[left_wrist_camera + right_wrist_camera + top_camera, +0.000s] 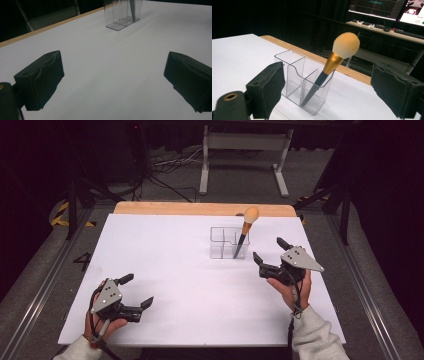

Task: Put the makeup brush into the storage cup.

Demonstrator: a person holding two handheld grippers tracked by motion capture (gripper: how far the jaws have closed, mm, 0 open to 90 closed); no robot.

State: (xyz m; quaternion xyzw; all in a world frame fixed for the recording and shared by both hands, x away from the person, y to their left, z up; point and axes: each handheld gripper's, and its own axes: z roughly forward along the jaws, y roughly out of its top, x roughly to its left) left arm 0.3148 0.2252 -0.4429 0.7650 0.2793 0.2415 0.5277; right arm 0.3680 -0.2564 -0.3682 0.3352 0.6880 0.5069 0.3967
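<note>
1. Right tongs (268, 251): jaws spread wide, nothing between them, held above the worktop (165, 270) just beside the clear organiser (226, 242), aimed at it.
2. Left tongs (136, 290): jaws likewise wide apart and empty, low over the near left part of the worktop, well apart from the organiser.
3. Seen along the right tongs (325, 90): makeup brush (334, 65) standing in the organiser (294, 75), in the compartment on the right of that view. Dark handle down inside, gold ferrule resting against the rim, pale bristle head up and leaning right. Other compartments look empty.
4. Seen along the left tongs (112, 82): bare white worktop (112, 62) ahead; organiser (122, 15) far off at the top edge, dark handle just visible inside.
5. From above: brush (245, 231) in the organiser's right end, tilted, head (251, 214) clear of the rim.
6. Judged progress: brush housed in the organiser, not gripped, no other loose item on the worktop. If stowing, placement looks done and only drawing the hands away is left. If fetching, all of it is left: approach, closing on the ferrule or handle, lifting clear. Cannot tell which from this moment.
</note>
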